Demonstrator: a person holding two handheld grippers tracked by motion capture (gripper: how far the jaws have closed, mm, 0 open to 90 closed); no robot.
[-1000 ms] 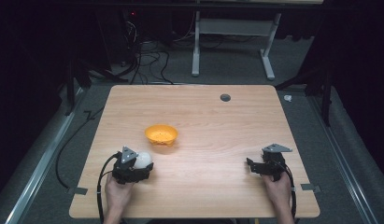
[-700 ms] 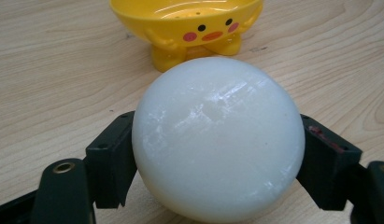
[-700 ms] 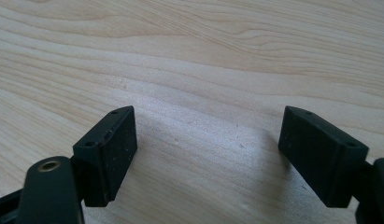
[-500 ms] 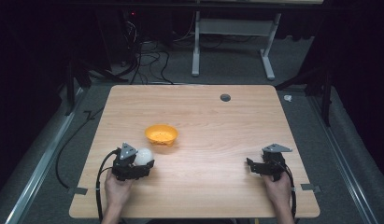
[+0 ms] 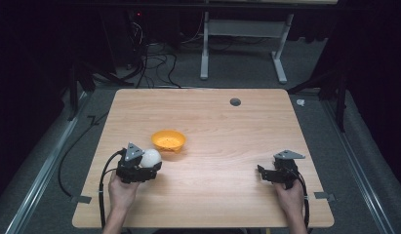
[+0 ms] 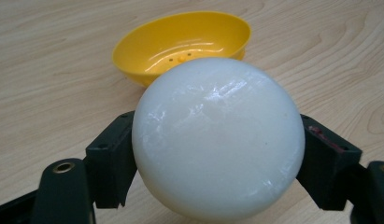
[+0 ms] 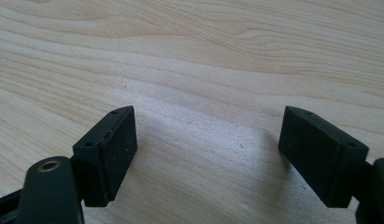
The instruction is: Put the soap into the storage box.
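A white ball point(image 5: 150, 157) point(image 6: 217, 137) sits between the jaws of my left gripper point(image 5: 148, 165) point(image 6: 217, 154), which is shut on it near the table's front left. Just beyond the ball lies a small yellow bowl point(image 5: 169, 140) point(image 6: 180, 42), tipped slightly and holding nothing. My right gripper point(image 5: 267, 174) point(image 7: 206, 154) rests low over the wood at the front right, jaws wide apart with bare table between them.
The wooden table point(image 5: 227, 126) has a dark round grommet point(image 5: 235, 102) near its back edge. Cables trail off the left side onto the grey floor. A white desk frame point(image 5: 242, 44) stands behind the table.
My left gripper has carried the ball a little forward and right, closer to the yellow bowl. The right gripper has stayed where it was.
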